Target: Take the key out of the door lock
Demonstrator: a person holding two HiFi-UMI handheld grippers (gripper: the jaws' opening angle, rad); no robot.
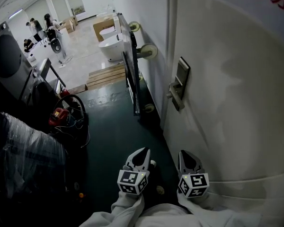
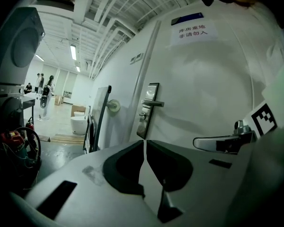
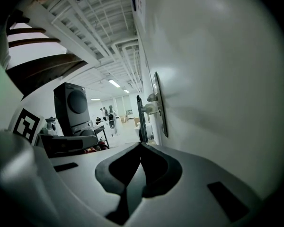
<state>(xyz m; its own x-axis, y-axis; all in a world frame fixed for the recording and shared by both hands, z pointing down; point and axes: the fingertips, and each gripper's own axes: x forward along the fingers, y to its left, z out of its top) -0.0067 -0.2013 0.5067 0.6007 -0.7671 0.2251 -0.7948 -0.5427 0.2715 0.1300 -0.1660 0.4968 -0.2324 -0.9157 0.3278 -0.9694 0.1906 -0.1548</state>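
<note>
Both pairs of jaws were pressed together on nothing. The left gripper (image 2: 144, 142) and right gripper (image 3: 140, 144) hung low, well short of the door (image 1: 236, 103). The lock plate (image 2: 153, 90) sat ahead of and above them, nearer the right gripper's side. What was probably the key (image 2: 142, 114), a small stub under the lever (image 2: 155, 103), was too small to be sure of. It would likely handle as light, rigid, slippery metal, best pinched flat across its bow. Its long axis seemed to point straight out from the door face.
</note>
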